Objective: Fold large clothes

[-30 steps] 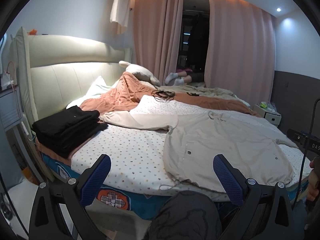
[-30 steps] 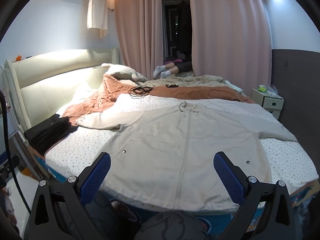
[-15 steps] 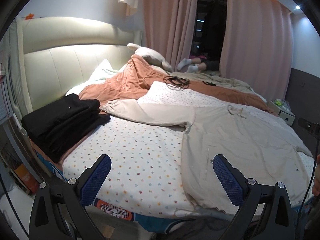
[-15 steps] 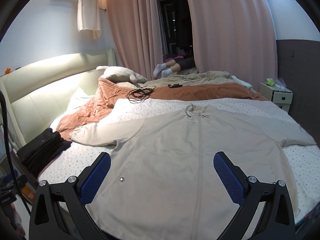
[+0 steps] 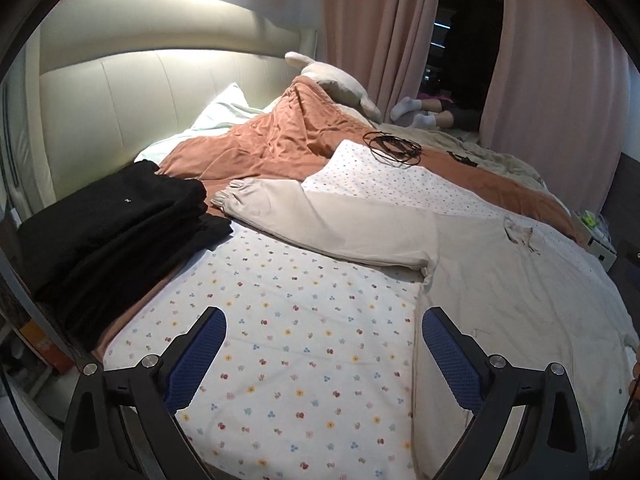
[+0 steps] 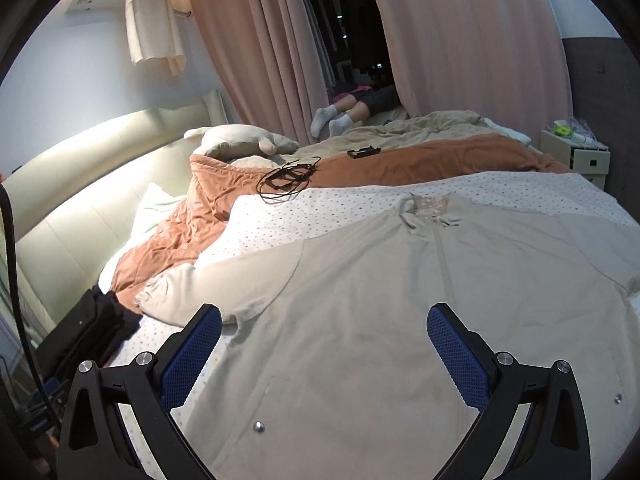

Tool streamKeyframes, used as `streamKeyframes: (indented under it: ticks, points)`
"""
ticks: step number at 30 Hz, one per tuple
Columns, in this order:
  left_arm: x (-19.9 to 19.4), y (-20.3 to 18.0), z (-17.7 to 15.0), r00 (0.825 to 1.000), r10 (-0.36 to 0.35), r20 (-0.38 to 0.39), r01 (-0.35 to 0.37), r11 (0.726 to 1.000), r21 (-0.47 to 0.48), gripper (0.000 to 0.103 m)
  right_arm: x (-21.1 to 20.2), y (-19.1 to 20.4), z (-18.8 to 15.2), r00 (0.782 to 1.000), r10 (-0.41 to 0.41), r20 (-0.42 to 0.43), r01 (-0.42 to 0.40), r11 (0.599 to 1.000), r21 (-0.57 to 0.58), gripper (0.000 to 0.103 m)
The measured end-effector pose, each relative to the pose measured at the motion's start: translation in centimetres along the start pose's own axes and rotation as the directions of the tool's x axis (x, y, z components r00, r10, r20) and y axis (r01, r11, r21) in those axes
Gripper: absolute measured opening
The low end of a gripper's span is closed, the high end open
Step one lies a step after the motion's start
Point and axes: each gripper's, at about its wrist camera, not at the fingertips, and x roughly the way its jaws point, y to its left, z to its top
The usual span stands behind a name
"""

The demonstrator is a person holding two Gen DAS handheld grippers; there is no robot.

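Observation:
A large beige zip jacket (image 6: 400, 304) lies spread flat, front up, on the dotted bed sheet (image 5: 288, 320). In the left wrist view its body (image 5: 520, 292) is at the right and its left sleeve (image 5: 320, 220) stretches toward the headboard. My left gripper (image 5: 324, 352) is open and empty, above the bare sheet left of the jacket's hem. My right gripper (image 6: 324, 352) is open and empty, over the jacket's lower front. The far sleeve runs out of the frame at the right.
A stack of folded black clothes (image 5: 108, 236) sits at the bed's left edge. An orange quilt (image 5: 272, 148), a pillow (image 6: 240, 142) and a coil of black cable (image 6: 286, 178) lie beyond the jacket. A person's socked feet (image 6: 334, 120) show by the curtains. A nightstand (image 6: 576, 152) stands far right.
Both grippers have moved forward and lower over the bed; the jacket and sheet now fill more of both views. Both stay open. The jacket has not moved.

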Motion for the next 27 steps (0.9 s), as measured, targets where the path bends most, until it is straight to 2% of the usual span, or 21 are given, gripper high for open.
streamKeyframes:
  ticks: [4,10,13,20,27]
  points:
    - [3.2,1.1,1.7,0.999,0.019,-0.036,-0.020,0.999,-0.036,0.095,3.3,0.9,1.4,0.999,0.031,-0.030,-0.031,0.999,0.011,0.103]
    - [8.0,2.1,4.2,0.996,0.034,-0.081,-0.040,0.997,-0.069,0.094,8.6,2.5,3.5,0.995,0.073,-0.072,-0.070,0.997,0.034,0.103]
    - [10.4,2.6,5.1,0.994,0.045,-0.102,-0.053,0.996,-0.073,0.090,11.7,3.1,3.6,0.992,0.076,-0.098,-0.072,0.996,0.044,0.103]
    - [17.0,4.2,6.5,0.982,0.079,-0.174,-0.094,0.992,-0.080,0.086,17.5,2.7,0.7,0.973,0.117,-0.201,-0.101,0.991,0.089,0.098]
    - [23.8,6.8,6.8,0.957,0.085,-0.278,-0.140,0.972,-0.186,0.080,21.5,3.5,-3.1,0.932,0.166,-0.323,-0.146,0.986,0.086,0.080]
